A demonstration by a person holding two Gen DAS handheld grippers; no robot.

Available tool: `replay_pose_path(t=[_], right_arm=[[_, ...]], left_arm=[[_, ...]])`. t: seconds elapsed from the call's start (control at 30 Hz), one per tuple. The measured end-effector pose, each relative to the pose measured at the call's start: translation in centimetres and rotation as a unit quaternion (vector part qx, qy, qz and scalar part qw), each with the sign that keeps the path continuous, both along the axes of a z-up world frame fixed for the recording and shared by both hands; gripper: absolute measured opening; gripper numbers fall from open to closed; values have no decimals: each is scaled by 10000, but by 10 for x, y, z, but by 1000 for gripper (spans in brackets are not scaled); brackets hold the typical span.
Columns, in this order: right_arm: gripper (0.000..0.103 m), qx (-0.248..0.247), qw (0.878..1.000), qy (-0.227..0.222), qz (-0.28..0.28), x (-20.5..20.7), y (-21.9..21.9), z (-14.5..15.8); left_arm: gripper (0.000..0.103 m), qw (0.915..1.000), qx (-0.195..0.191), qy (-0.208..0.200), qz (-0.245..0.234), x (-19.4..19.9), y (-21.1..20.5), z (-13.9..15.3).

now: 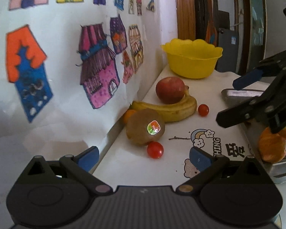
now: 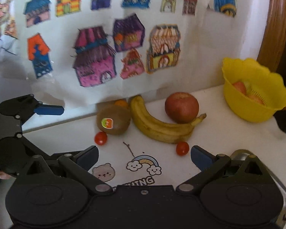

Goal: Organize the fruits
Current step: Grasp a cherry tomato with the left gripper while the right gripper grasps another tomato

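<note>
Yellow catches the eye first: the bowl sits far ahead and to the right of the right tool, with pinkish fruit pieces already inside. Both tools are spread wide and carrying nothing, the right one hanging over the white table. Just off its right finger lies a cherry tomato, touching the banana, and the red apple nestles in the banana's curve beyond. Ahead and left, the kiwi (sticker facing us) has a second tomato right beside it and a small orange fruit tucked behind against the wall.

Over to the left tool, released as well: the kiwi is straight ahead between its fingers, a tomato closest of all. To its right, an orange fruit rests on a metal tray beneath the other tool. House drawings paper the wall.
</note>
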State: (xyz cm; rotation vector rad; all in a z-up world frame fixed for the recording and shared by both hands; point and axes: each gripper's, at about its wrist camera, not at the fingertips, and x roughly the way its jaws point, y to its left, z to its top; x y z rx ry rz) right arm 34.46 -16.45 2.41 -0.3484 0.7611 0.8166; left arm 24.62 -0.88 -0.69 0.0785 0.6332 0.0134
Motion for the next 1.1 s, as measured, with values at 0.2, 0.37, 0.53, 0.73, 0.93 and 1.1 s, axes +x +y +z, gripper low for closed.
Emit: replay_pose_path(t=[0.2, 0.37, 0.53, 0.73, 0.93, 1.1], right_arm=[[102, -156, 9998, 92, -94, 17, 6, -19], [96, -226, 9986, 61, -465, 31, 5, -30], [88, -315, 9982, 67, -509, 42, 7, -39], [81, -489, 9974, 154, -506, 56, 13, -50], [78, -483, 9970, 320, -509, 69, 18, -55], [68, -552, 9960, 505, -484, 76, 22, -59]], left_arm=[[102, 9999, 33, 72, -74, 9, -2, -5], [89, 9997, -1, 163, -158, 15, -4, -8], [73, 9994, -89, 282, -172, 18, -4, -12], [60, 9990, -199, 382, -132, 24, -3, -17], [48, 9986, -301, 421, -63, 31, -1, -19], [41, 9982, -373, 470, -20, 35, 0, -21]])
